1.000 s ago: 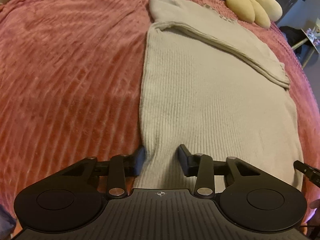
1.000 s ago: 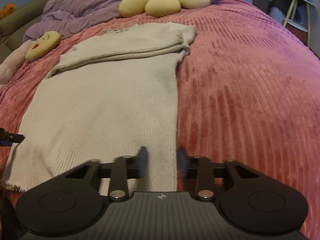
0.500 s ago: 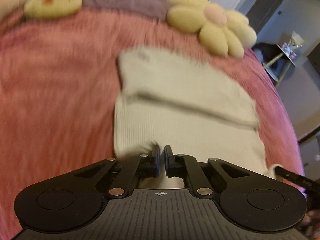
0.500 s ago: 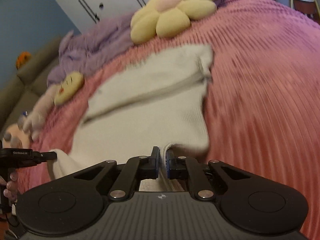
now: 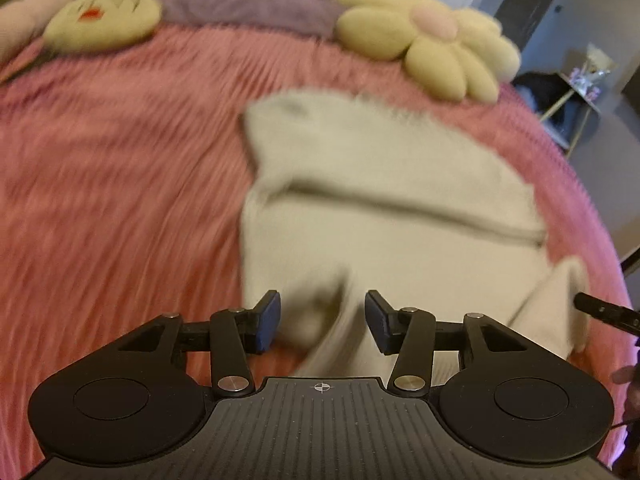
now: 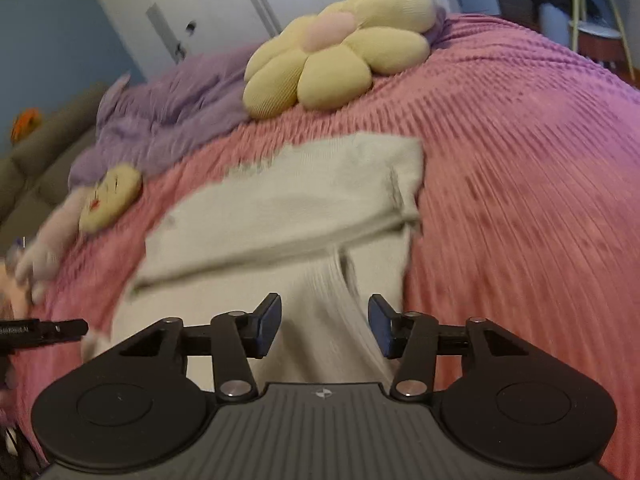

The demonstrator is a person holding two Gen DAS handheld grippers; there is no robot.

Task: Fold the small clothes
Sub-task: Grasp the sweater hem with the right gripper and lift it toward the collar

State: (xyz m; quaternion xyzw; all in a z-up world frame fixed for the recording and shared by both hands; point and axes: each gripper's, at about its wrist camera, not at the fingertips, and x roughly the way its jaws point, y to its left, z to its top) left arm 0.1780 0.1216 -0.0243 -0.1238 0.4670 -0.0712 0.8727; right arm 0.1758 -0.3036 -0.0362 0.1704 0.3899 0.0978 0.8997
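With the cream ribbed knit top spread on the pink ribbed bedspread and both the left gripper and right gripper released over its raised hem, the hem corners should be laid level and smoothed.

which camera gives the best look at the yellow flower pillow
The right wrist view: the flower pillow sits whole near the middle, fairly sharp, pink center and petals clear. The left wrist view shows it too, but off toward the upper right and more blurred by motion.
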